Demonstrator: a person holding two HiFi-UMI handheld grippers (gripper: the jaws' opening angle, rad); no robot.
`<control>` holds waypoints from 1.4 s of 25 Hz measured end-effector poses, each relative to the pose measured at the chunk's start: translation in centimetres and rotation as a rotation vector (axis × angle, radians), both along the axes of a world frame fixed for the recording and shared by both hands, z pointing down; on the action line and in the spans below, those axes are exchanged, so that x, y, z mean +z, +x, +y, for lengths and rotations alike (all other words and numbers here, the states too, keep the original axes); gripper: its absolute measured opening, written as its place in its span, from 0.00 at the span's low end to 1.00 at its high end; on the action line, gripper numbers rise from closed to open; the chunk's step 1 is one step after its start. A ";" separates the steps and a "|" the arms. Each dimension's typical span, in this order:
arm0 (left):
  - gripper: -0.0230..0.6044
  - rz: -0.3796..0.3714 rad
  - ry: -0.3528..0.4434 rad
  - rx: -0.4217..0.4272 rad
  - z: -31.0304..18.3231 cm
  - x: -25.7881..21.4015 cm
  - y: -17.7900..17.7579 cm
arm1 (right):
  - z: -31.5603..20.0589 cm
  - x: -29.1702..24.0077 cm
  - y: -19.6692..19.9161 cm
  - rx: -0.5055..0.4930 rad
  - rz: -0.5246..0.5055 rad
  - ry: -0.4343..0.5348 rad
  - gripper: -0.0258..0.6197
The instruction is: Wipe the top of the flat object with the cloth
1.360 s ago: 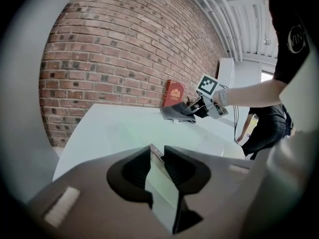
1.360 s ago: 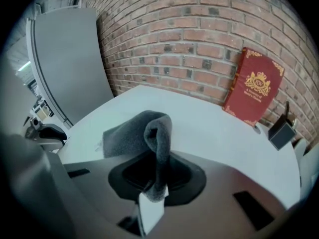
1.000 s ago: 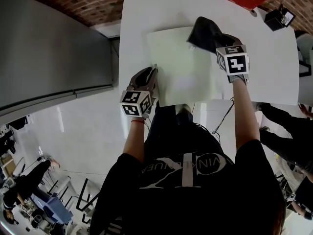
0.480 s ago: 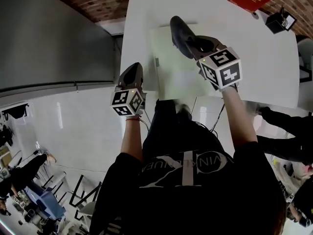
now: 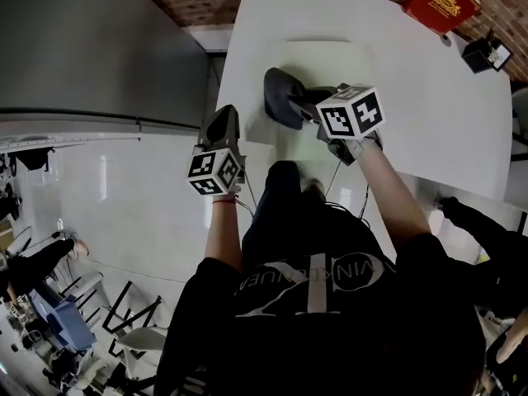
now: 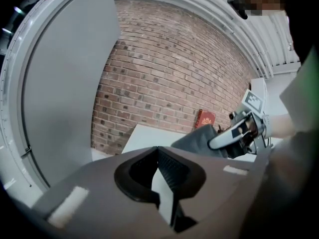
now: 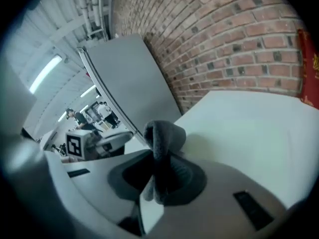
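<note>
A pale flat sheet [image 5: 330,63] lies on the white table [image 5: 429,97]. A dark grey cloth [image 5: 279,97] rests on the sheet's near left part, and my right gripper [image 5: 302,106] is shut on it. In the right gripper view the cloth [image 7: 162,136] bulges up from between the jaws of the right gripper [image 7: 158,172]. My left gripper [image 5: 221,120] hovers just off the table's left edge, beside the sheet, shut with nothing in it. In the left gripper view, the left gripper's [image 6: 160,157] pads meet, and the cloth [image 6: 198,139] shows beyond them.
A red box [image 5: 441,2] and a small black device [image 5: 487,54] sit at the table's far right. A grey panel [image 5: 99,48] stands to the left and a brick wall [image 6: 169,68] behind. A thin cable [image 5: 332,176] hangs at the near edge. People stand around.
The right gripper has dragged the cloth from the sheet's far right toward its near left. The left gripper has pulled back from the sheet's left edge, off the table, and shut.
</note>
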State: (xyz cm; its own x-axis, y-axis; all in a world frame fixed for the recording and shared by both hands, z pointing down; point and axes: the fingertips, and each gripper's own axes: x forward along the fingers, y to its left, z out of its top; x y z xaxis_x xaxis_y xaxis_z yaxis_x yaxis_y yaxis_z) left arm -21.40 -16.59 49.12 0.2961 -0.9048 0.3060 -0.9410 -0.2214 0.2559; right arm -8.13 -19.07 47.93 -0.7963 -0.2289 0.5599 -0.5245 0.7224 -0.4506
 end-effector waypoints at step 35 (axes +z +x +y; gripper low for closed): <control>0.06 -0.033 0.035 0.179 -3.1 -1.8 7.3 | 0.2 6.3 20.2 0.317 0.371 -0.019 0.12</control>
State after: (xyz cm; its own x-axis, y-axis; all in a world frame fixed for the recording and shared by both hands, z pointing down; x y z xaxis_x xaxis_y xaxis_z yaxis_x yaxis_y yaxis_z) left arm -14.13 -19.74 47.35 0.4435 -0.8489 0.2875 -0.8936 -0.3940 0.2151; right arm 12.06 -18.83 54.24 -0.4348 -0.4151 0.7992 -0.8451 0.4946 -0.2029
